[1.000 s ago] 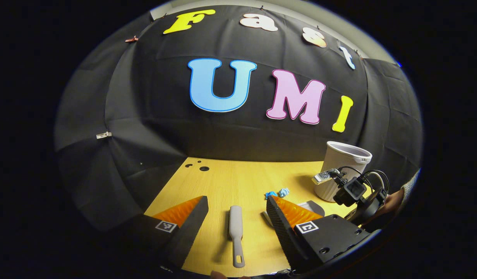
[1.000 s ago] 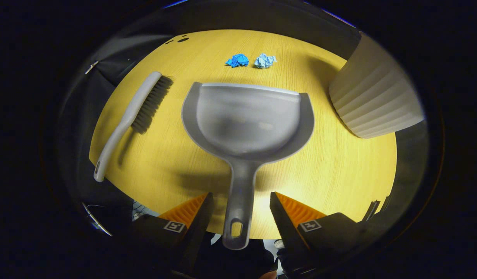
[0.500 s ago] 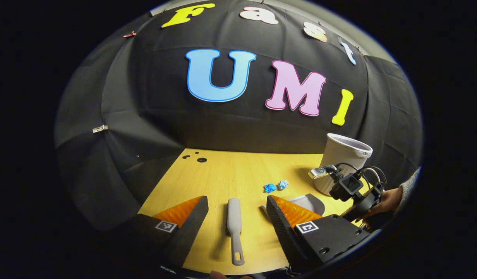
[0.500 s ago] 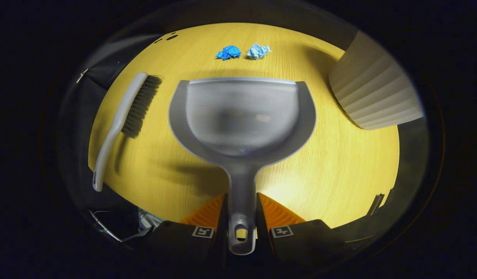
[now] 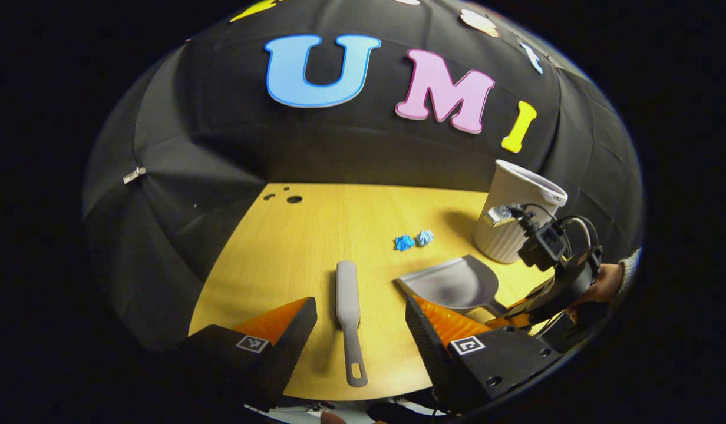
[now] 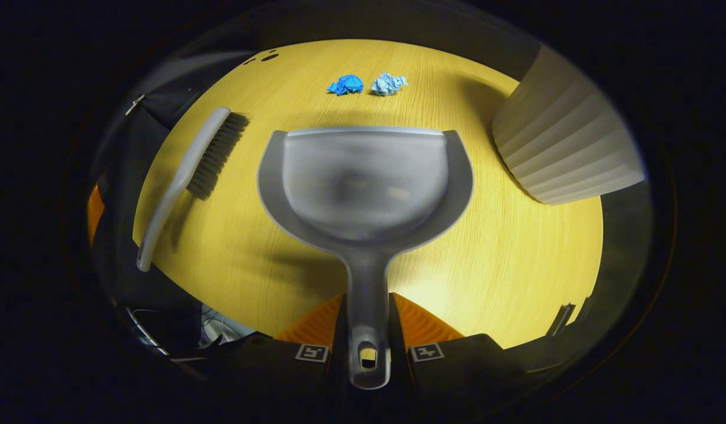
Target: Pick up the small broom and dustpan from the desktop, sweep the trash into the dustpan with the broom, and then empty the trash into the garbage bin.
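Note:
A grey dustpan (image 6: 366, 182) lies on the wooden desktop (image 6: 516, 259), and my right gripper (image 6: 368, 321) is shut on its handle. The dustpan (image 5: 451, 285) also appears at the right of the left gripper view, with the right gripper (image 5: 519, 309) behind it. A small grey broom (image 5: 348, 300) lies lengthwise between the fingers of my open left gripper (image 5: 360, 324), which hovers above its handle. From the right gripper view the broom (image 6: 189, 168) lies to the left of the pan. Two crumpled blue paper scraps (image 6: 366, 84) (image 5: 413, 240) sit just beyond the pan's mouth.
A white ribbed garbage bin (image 5: 513, 215) (image 6: 566, 150) stands at the right of the desk, close to the dustpan. A hand with a sleeve (image 5: 613, 280) holds the right gripper. Small dark holes (image 5: 286, 197) mark the desk's far left corner. The near desk edge (image 5: 363, 394) lies under my left gripper.
My right gripper shut on the dustpan handle and the pan shifted slightly. The left gripper tilted down over the desk, so more of the broom and dustpan shows; it stayed open.

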A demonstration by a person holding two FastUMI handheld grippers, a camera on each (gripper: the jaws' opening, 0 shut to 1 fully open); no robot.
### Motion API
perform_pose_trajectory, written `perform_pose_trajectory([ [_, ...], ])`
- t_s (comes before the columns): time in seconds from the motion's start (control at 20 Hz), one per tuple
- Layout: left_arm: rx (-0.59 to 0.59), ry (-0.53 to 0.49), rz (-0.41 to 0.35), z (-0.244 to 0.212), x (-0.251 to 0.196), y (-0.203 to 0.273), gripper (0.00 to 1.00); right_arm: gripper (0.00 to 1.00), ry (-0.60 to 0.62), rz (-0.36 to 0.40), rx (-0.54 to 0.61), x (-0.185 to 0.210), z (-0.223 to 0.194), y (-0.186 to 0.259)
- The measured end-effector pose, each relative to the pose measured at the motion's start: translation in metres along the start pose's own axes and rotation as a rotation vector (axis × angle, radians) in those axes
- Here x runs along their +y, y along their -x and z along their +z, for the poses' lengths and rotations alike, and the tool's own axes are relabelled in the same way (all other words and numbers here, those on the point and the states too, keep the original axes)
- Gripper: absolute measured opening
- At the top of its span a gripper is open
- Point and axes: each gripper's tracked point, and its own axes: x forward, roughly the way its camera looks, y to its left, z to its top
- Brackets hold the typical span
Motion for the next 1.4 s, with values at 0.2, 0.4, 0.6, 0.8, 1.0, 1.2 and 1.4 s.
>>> perform_pose_trajectory([
  [0.2, 0.195, 0.004, 0.008, -0.036, 0.003, -0.015, 0.96, 0.35, 0.019, 0.007, -0.029, -0.015, 0.001, 0.007],
  [0.4, 0.342, -0.011, 0.020, -0.063, 0.012, -0.021, 0.96, 0.35, 0.034, 0.018, -0.044, -0.026, 0.003, 0.008],
  [0.6, 0.486, 0.009, 0.030, -0.091, 0.017, -0.029, 0.95, 0.35, 0.048, 0.030, -0.058, -0.032, 0.005, 0.008],
  [0.8, 0.599, 0.035, 0.044, -0.108, 0.023, -0.040, 0.94, 0.35, 0.054, 0.038, -0.066, -0.036, 0.006, 0.007],
  [1.0, 0.672, 0.018, 0.066, -0.121, 0.030, -0.045, 0.85, 0.35, 0.056, 0.044, -0.070, -0.040, 0.008, 0.006],
  [1.2, 0.699, 0.004, 0.090, -0.127, 0.036, -0.047, 0.60, 0.35, 0.057, 0.046, -0.072, -0.042, 0.010, 0.005],
  [1.4, 0.722, 0.009, 0.062, -0.129, 0.036, -0.047, 0.31, 0.35, 0.057, 0.048, -0.071, -0.042, 0.009, 0.005],
])
